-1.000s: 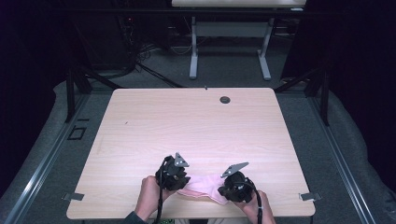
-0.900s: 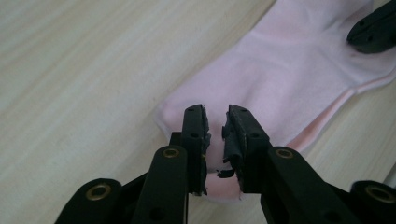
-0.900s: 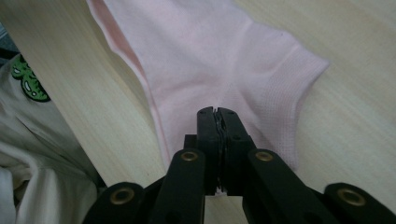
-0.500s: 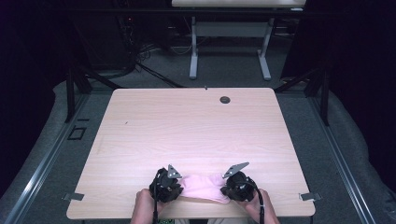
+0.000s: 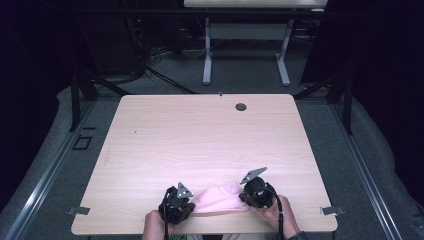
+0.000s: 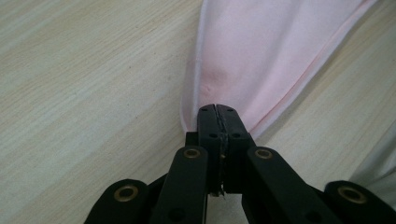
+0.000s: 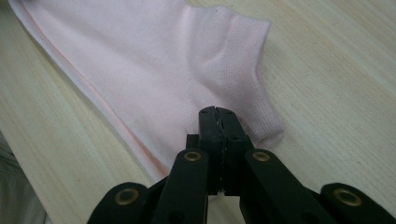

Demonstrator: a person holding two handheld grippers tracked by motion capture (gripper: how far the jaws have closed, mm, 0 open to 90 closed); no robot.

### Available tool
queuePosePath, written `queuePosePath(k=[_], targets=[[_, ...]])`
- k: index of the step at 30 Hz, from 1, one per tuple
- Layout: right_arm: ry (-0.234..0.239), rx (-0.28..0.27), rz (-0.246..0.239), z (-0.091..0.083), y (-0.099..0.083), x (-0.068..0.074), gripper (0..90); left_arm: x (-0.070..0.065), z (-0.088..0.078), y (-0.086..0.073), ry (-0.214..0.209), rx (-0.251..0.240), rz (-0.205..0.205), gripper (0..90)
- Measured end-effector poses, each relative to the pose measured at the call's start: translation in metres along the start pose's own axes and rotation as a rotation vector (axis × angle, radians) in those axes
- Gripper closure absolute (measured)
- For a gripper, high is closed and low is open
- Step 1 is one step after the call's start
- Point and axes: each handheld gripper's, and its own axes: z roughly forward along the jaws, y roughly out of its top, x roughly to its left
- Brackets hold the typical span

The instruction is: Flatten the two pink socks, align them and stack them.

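Both jaws clamped on pink cloth (image 5: 221,196) at near bench (image 5: 210,135) edge; uneven pull risks slipping from one thin pinch.

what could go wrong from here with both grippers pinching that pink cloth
1. The left gripper pinches only a thin corner of the pink cloth; a hard pull might slip it free.
2. The cloth lies near the table front edge, so a dropped end could slide off.
3. The right gripper bites near the ribbed hem; opposing pulls may stretch it.
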Motion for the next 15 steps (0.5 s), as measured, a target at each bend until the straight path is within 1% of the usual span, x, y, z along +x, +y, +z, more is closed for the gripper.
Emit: queuePosePath(k=[1,2,3,4,5,6,7,8,9,10,11,12,13,14,15], targets=[[-0.003,-0.005,0.003,0.0,0.0,0.0,89.8,0.0,0.0,0.0,0.0,0.0,0.0,88.2],[-0.002,-0.006,0.0,0.0,0.0,-0.001,89.7,0.0,0.0,0.002,-0.011,-0.006,-0.002,84.0],[-0.002,-0.006,0.0,0.0,0.0,-0.001,89.7,0.0,0.0,0.002,-0.011,-0.006,-0.002,79.7],[-0.001,-0.037,0.009,0.0,-0.002,0.0,87.2,0.001,-0.001,0.005,-0.016,-0.014,-0.006,75.5],[-0.005,-0.047,0.006,0.0,-0.003,0.0,84.9,0.001,-0.001,0.005,-0.016,-0.014,-0.006,70.1],[0.001,-0.06,0.015,-0.002,-0.004,0.0,82.1,0.001,-0.005,0.01,-0.013,-0.033,-0.007,64.7],[0.001,-0.06,0.015,-0.002,-0.004,0.0,82.1,0.001,-0.005,0.01,-0.013,-0.033,-0.007,63.0],[0.007,-0.084,0.024,-0.004,-0.005,0.001,79.2,0.002,-0.009,0.012,-0.014,-0.046,-0.003,63.0],[0.011,-0.105,0.032,-0.008,-0.006,0.0,73.6,0.002,-0.013,0.015,-0.026,-0.063,-0.002,58.0],[0.016,-0.114,0.044,-0.013,-0.006,-0.001,68.1,0.003,-0.017,0.018,-0.022,-0.075,0.003,53.2],[0.001,-0.13,0.055,-0.018,-0.006,-0.001,61.3,0.003,-0.02,0.019,-0.023,-0.085,0.002,46.5],[-0.005,-0.152,0.073,-0.025,-0.007,-0.004,49.4,0.005,-0.023,0.02,-0.01,-0.097,0.006,36.1],[-0.015,-0.165,0.081,-0.028,-0.007,-0.005,43.6,0.01,-0.027,0.021,-0.003,-0.109,-0.004,32.7],[-0.028,-0.175,0.096,-0.032,-0.008,-0.006,36.3,0.014,-0.03,0.021,0.005,-0.112,-0.004,28.4],[-0.042,-0.192,0.109,-0.035,-0.009,-0.008,30.5,0.018,-0.033,0.02,0.024,-0.114,-0.007,24.9]])
